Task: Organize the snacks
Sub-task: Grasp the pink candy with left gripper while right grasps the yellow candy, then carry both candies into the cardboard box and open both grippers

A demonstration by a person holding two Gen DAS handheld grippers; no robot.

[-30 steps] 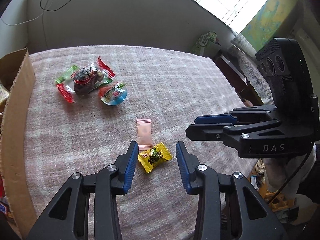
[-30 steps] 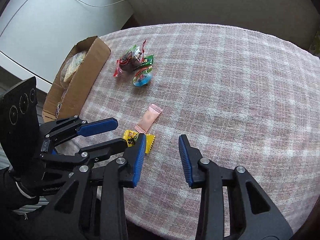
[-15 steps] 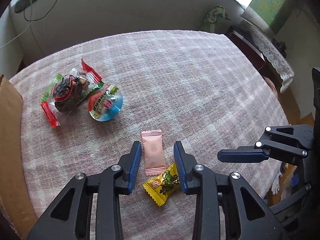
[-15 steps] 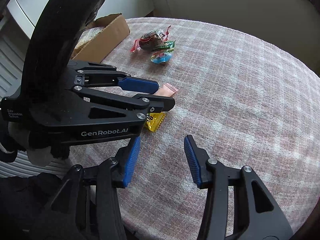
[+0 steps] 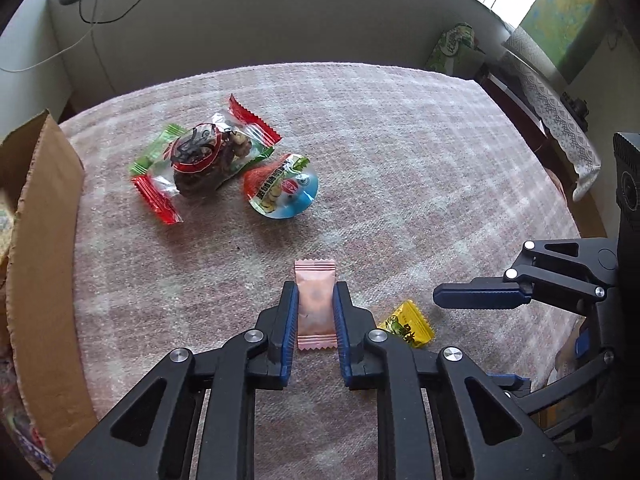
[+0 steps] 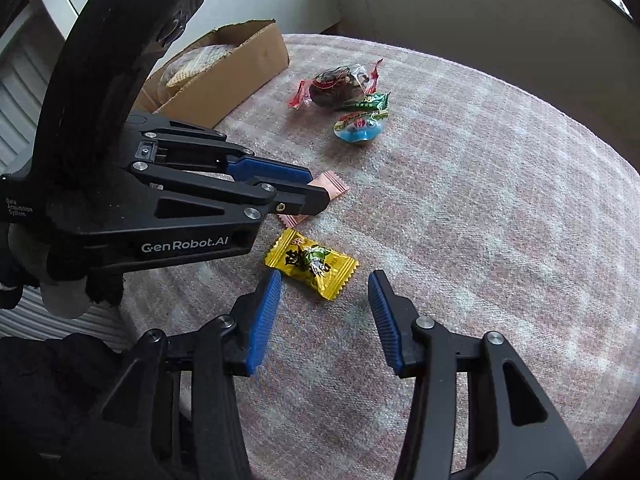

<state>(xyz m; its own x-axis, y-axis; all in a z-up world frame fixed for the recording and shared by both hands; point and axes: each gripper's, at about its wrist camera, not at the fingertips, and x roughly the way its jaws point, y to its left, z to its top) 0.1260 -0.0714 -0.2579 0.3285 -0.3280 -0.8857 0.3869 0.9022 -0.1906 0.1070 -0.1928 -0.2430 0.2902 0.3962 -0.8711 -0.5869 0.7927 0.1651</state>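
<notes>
Now the pink sachet (image 5: 316,304) lies flat on the plaid cloth (image 5: 400,152), the left gripper (image 5: 316,304) closing on its sides; squeeze gently, lift straight. The right gripper (image 6: 324,312) gapes near the yellow candy (image 6: 312,264).

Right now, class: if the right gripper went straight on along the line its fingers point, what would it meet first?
Most likely the yellow candy, lying on the tablecloth just ahead of the right gripper, whose jaws stand open. Depth is hard to judge; it might touch cloth first.

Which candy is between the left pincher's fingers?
The plain pink candy, closing in the left gripper; the yellow candy lies free.
</notes>
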